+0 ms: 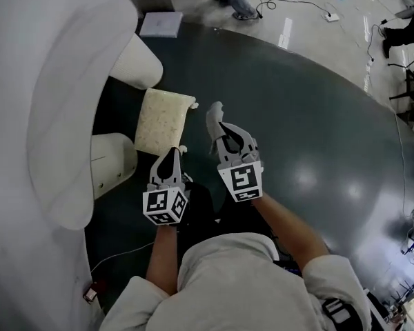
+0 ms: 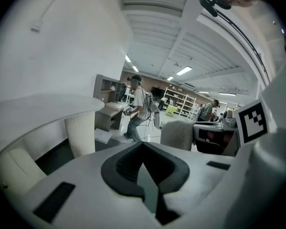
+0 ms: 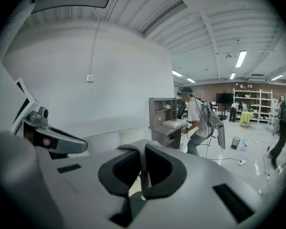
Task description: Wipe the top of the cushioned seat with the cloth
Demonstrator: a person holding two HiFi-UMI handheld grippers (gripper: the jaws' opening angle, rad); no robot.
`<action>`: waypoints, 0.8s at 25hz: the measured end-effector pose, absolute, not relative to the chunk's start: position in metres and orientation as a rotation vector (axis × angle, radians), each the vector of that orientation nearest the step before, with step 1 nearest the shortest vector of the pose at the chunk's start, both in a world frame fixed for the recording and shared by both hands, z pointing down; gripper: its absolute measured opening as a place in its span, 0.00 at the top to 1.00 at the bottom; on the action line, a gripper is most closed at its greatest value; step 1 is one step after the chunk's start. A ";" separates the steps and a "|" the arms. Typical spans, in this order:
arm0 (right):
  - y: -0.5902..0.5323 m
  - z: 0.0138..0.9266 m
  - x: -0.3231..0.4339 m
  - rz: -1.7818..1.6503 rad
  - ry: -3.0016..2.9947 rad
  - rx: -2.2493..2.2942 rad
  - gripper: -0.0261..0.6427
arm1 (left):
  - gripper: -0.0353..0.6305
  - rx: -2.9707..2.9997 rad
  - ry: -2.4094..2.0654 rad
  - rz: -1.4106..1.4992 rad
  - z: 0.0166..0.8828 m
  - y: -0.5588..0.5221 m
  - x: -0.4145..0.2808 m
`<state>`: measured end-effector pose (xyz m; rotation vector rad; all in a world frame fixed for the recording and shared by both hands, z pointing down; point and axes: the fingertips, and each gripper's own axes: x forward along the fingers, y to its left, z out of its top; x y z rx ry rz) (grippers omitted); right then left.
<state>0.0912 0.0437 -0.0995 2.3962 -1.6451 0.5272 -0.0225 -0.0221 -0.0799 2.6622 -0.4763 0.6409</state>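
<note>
The cushioned seat (image 1: 162, 119) is a cream, speckled square stool that stands beside the white curved counter (image 1: 48, 116). My right gripper (image 1: 219, 131) hovers just right of the seat and above the dark floor. It is shut on a grey cloth (image 1: 214, 114). In the right gripper view the cloth (image 3: 139, 151) is pinched between the jaws and bulges out over their tips. My left gripper (image 1: 173, 154) is at the seat's near edge, shut with nothing in it. In the left gripper view the cloth (image 2: 177, 133) shows as a grey lump ahead.
Two white ribbed cylinders (image 1: 134, 64) (image 1: 110, 161) flank the seat under the counter. A white box (image 1: 161, 24) lies on the floor beyond. A dark round carpet (image 1: 317, 136) spreads to the right. A person (image 3: 198, 118) stands by a grey desk in the distance.
</note>
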 end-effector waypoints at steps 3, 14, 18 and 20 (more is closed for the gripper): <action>0.053 -0.066 0.119 0.577 -1.646 2.396 0.94 | 0.93 2.677 -0.453 0.663 -0.057 -0.009 0.009; 0.034 0.099 0.148 0.735 -1.605 2.457 0.94 | 0.93 2.685 -0.392 0.741 0.074 -0.034 0.042; 0.021 0.167 0.145 0.739 -1.629 2.445 0.94 | 0.93 2.700 -0.373 0.762 0.139 -0.038 0.044; 0.019 0.199 0.137 0.779 -1.626 2.427 0.94 | 0.93 2.690 -0.380 0.761 0.160 -0.040 0.039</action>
